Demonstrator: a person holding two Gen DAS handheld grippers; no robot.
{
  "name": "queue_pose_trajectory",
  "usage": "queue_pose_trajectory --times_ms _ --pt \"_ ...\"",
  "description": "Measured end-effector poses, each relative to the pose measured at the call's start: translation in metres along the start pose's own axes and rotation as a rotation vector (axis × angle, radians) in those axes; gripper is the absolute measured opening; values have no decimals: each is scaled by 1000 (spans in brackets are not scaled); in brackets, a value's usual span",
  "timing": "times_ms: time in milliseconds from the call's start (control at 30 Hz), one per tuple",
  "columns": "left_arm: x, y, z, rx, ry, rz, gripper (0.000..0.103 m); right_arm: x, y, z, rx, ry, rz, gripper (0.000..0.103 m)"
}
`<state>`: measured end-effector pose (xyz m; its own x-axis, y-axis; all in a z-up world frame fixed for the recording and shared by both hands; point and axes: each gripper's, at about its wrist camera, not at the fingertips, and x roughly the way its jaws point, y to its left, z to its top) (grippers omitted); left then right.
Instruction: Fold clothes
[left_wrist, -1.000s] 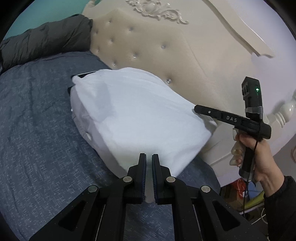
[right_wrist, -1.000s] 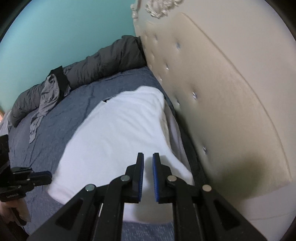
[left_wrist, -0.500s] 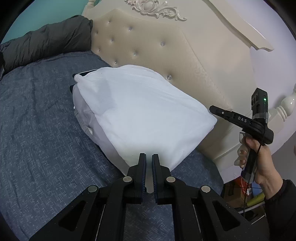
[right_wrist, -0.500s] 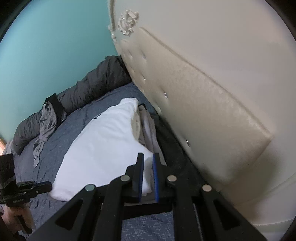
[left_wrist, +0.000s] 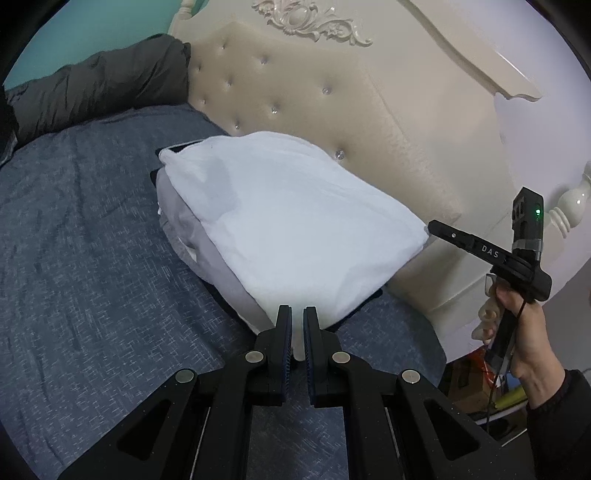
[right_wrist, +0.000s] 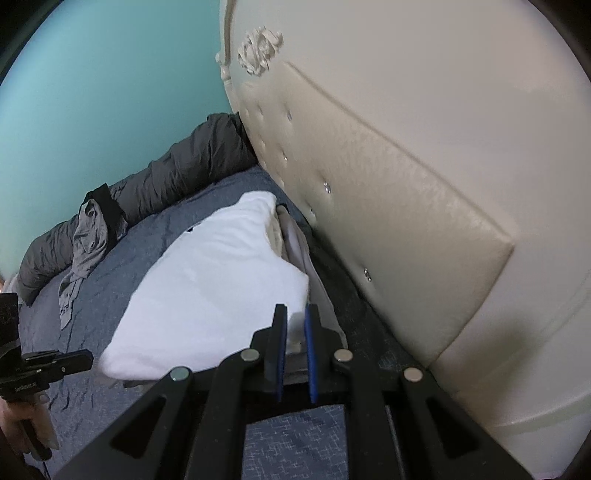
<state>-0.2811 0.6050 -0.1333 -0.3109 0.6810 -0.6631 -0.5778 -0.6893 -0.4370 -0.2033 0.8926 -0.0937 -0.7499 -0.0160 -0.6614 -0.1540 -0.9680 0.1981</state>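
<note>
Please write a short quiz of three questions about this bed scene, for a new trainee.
1. True or false: the folded white garment lies on top of a stack beside the headboard.
2. Which colour is the loose garment draped over the dark rolled duvet? A) red B) grey C) yellow
3. Fill in: the jaws of the left gripper stand almost ____.

Key: 1 true; 2 B; 3 shut.

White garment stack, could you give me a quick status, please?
Left gripper and right gripper nearly shut, holding nothing. Folded white garment sits atop the stack by the headboard. Grey clothing lies apart, unfolded.
</note>
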Motion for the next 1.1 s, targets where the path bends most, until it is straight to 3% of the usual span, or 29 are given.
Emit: queue_pose_trajectory --times_ms 533,767,933,1100 --pt "-85 -44 -8 85 -73 9 7 -86 55 -22 -4 -83 34 9" --pt "-130 -59 -24 108 -110 19 21 -130 82 -45 5 -122 21 10" --pt "-160 -68 -38 132 -127 19 23 -159 105 -61 -5 -145 13 25" --pt "-189 -73 -53 140 -148 16 35 -181 127 -79 -3 -158 11 29"
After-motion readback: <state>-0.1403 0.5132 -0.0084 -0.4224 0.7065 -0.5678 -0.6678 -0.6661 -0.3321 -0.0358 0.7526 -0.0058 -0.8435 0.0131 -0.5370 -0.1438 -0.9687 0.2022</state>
